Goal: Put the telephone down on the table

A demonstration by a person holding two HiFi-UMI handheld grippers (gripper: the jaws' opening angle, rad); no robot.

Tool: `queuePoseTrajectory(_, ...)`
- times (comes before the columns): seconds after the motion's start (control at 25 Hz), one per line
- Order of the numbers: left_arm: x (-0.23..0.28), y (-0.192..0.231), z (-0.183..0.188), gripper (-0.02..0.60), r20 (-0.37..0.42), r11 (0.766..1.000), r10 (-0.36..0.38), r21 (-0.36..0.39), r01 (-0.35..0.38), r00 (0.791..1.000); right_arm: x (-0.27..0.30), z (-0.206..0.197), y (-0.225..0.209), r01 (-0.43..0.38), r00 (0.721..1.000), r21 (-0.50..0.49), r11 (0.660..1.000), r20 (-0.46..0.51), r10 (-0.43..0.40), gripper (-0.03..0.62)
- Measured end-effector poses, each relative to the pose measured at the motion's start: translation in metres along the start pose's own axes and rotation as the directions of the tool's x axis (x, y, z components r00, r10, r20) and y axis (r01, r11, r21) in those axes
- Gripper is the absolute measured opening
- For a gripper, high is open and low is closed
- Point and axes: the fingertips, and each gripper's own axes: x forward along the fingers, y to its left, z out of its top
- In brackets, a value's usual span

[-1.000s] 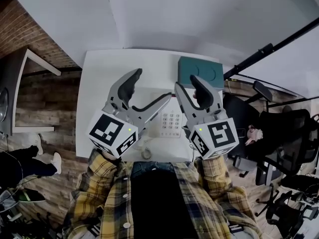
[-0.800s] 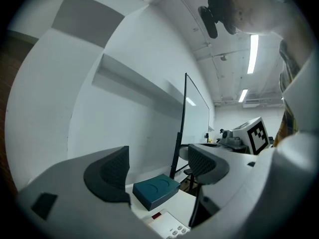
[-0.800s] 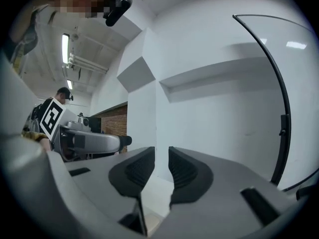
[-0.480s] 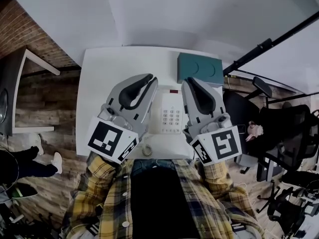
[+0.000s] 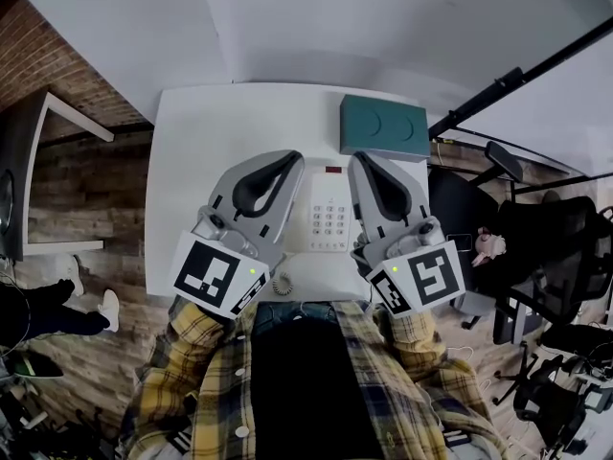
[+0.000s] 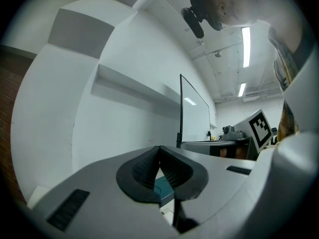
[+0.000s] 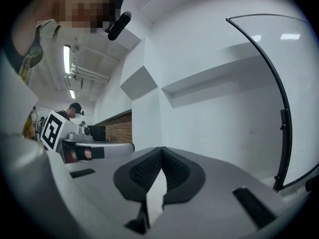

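Head view, centre: the telephone (image 5: 329, 220) lay flat on the white desk (image 5: 196, 142), keypad up, between the left gripper (image 5: 290, 160) and the right gripper (image 5: 358, 161). Its coiled cord (image 5: 281, 285) hung at the near edge, and a green box (image 5: 383, 129) stood behind it toward the far edge. Neither gripper held the telephone. Both hovered to either side of it, pointing away from the person, and their fingers (image 5: 257, 182) had just closed together with nothing between them. Judged from this, the putting-down was done and the release complete; what was left, if anything, was to draw the hands back. Whether the handset sat in its cradle could not be told, since the left gripper covered that side of the telephone. The left gripper view confirmed what the head view gave only from above. Its dark ribbed fingers (image 6: 142, 169) met at the tips, and the slit below them showed a patch of the green box and pale desk, but no telephone. The right gripper view showed its fingers (image 7: 144, 171) likewise met and empty, looking across the desk at a white wall, with another person (image 7: 75, 109) far off at the left of its picture. Only the head view showed the telephone itself and where it lay on the desk.
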Motion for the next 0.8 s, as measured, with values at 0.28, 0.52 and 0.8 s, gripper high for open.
queuePoseTrajectory(0.28, -0.0003, -0.0007, -0.0022, 0.015, -0.002, 1.0, -0.006, -0.003, 0.006, 1.0, 0.001, -0.0072, 0.0023, -0.015, 1.0, 0.008, 1.0, -0.022, 0.015, 0.025)
queuePoseTrajectory(0.52, 0.003, -0.0026, -0.0035, 0.015, -0.01, 1.0, -0.018, -0.014, 0.018, 1.0, 0.0008, -0.0096, -0.001, -0.009, 0.999, 0.017, 1.0, -0.031, 0.01, 0.025)
queuePoseTrajectory(0.8, 0.0049, -0.0056, -0.0042, 0.015, -0.015, 1.0, -0.024, -0.009, 0.023, 1.0, -0.0004, -0.0098, -0.0044, -0.01, 1.0, 0.026, 1.0, -0.029, 0.011, 0.025)
